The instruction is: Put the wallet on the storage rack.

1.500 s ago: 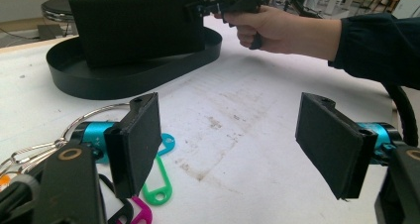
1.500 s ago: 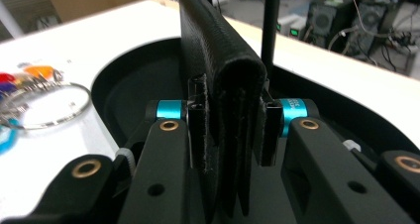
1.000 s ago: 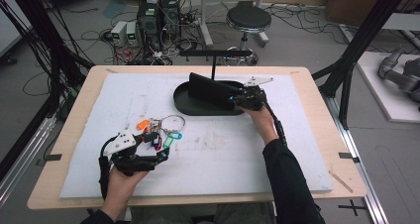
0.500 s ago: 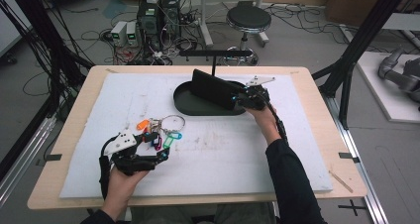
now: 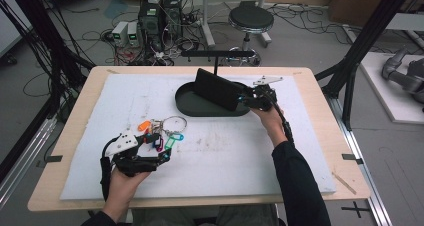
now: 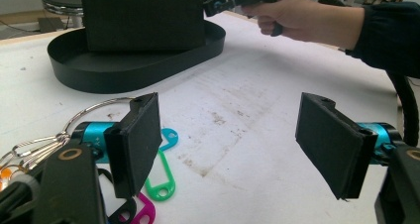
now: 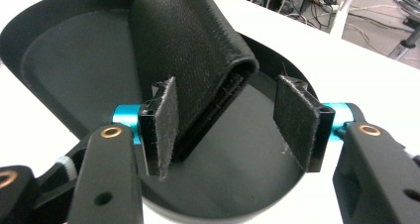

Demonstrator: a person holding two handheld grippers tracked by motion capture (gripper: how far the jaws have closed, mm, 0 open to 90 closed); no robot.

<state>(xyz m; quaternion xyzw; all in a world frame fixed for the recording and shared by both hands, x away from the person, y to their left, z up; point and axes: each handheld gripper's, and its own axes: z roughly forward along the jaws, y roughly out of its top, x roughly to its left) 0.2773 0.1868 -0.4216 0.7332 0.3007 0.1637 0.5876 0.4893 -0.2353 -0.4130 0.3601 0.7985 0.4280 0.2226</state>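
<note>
Leather, black and folded into a wallet (image 7: pixel 193 60), stands on edge inside the black oval tray (image 5: pixel 186 102), and the right gripper (image 7: pixel 225 122) has just been opening its jaws around the wallet's near end. In the right gripper view the fold's end sits between the two pads: the left pad looks to be touching or nearly touching the leather, though that is hard to settle, while the right pad stands clear, so no grip holds the wallet now. Its long axis runs away from this gripper along the tray's length, so a straight pull back would free the jaws. The left gripper (image 5: pixel 162 156) rests well apart at the near left of the white mat (image 5: pixel 225 151), jaws wide and empty, just beside the bunch of coloured plastic key tags on a metal ring (image 5: pixel 162 131). The right hand is far nearer the wallet.
</note>
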